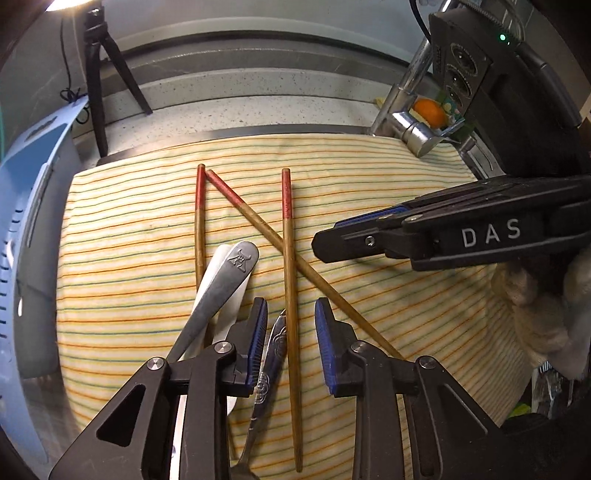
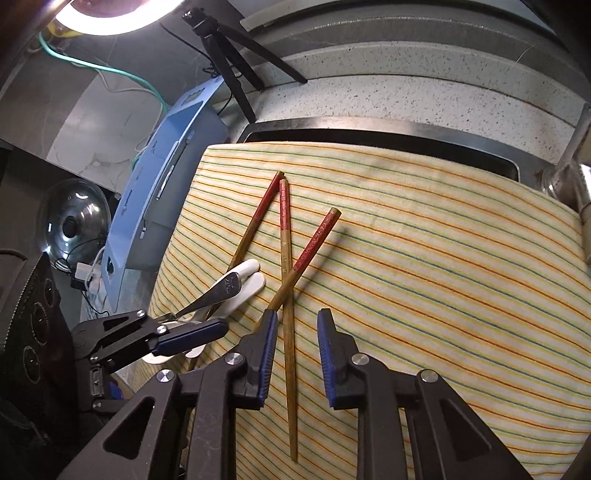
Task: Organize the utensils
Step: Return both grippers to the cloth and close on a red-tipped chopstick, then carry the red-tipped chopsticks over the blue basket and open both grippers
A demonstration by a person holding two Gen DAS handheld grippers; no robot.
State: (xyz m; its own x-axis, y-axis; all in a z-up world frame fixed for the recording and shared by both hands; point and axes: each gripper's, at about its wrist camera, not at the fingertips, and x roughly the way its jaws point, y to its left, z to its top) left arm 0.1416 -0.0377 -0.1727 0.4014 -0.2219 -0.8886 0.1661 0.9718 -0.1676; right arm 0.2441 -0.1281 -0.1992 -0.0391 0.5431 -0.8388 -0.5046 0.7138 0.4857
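Striped cloth (image 1: pixel 388 192) in yellow, orange and green covers the work surface, spread over a metal sink (image 2: pixel 369 127) whose rim shows along the far edge, with speckled stone counter (image 1: pixel 229 92) behind it. A chrome faucet (image 1: pixel 410 110) stands at the far right, with an orange object, too blurred to name, just behind it. A black tripod (image 1: pixel 98 74) stands on the counter at far left, a bright lamp (image 2: pixel 107 14) glares above it, and a pale blue plastic rack (image 1: pixel 26 221) runs along the left side of the cloth; a round steel lid (image 2: pixel 75 218) sits beyond it, seen only from the right wrist. Three chopsticks (image 1: pixel 286 236) with red far ends lie on the cloth: two meet at their red tips at the far left, and one of these slants near and right, crossing the third, which lies straight. Near left, a steel spoon handle (image 1: pixel 225 280) rests on white spoons (image 1: pixel 218 273), and a patterned metal utensil (image 1: pixel 271 354) lies just beside the straight chopstick. The left gripper (image 1: pixel 291 332) hangs over the cloth with its blue pads apart, the straight chopstick and patterned utensil between them but not pinched. The right gripper (image 2: pixel 297 339) is likewise spread wide, a chopstick running between its fingers untouched; in the left view it reaches in from the right.
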